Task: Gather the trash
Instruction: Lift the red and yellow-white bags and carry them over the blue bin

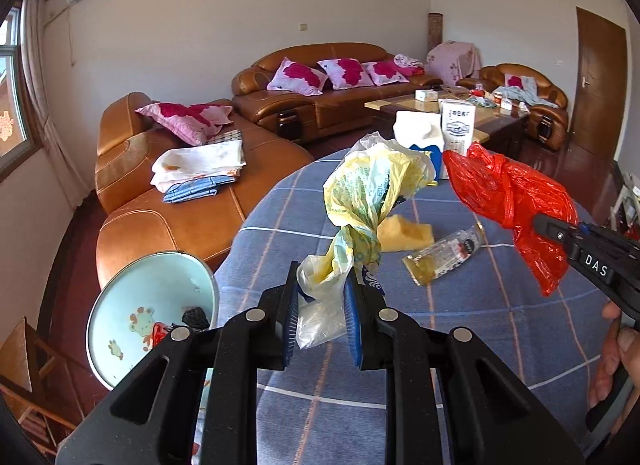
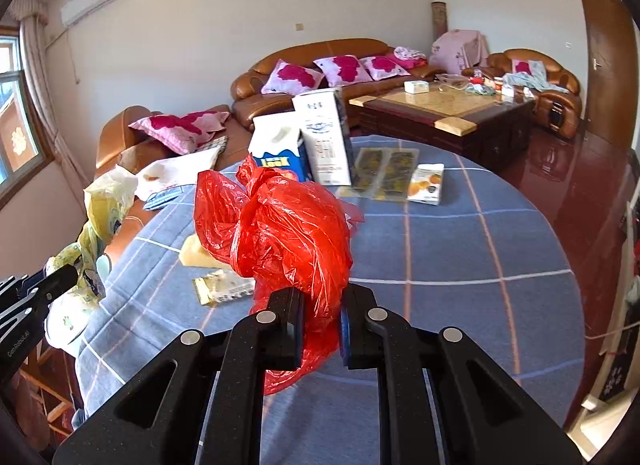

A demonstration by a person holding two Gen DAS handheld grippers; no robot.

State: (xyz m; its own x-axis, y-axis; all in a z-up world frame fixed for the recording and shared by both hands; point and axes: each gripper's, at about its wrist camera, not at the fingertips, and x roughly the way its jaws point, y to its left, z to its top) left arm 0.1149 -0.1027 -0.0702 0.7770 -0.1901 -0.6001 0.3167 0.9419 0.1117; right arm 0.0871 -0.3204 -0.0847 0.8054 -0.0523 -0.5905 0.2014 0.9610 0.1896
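My left gripper (image 1: 322, 297) is shut on a crumpled yellow and white plastic bag (image 1: 368, 193), held up above the blue checked tablecloth (image 1: 480, 325). My right gripper (image 2: 320, 317) is shut on a crumpled red plastic bag (image 2: 288, 233), also lifted off the table; in the left wrist view that red bag (image 1: 508, 193) hangs at the right from the right gripper (image 1: 538, 225). The yellow bag (image 2: 104, 201) shows at the left of the right wrist view. On the cloth lie a yellow sponge (image 1: 406, 233) and a clear wrapper (image 1: 444, 255).
A pale blue basin (image 1: 140, 305) with scraps inside sits beside the table's left edge. Two cartons (image 2: 304, 145), flat packets (image 2: 386, 173) and a small box (image 2: 427, 184) stand at the table's far side. Brown sofas (image 1: 180, 217) and a coffee table (image 2: 440, 109) lie beyond.
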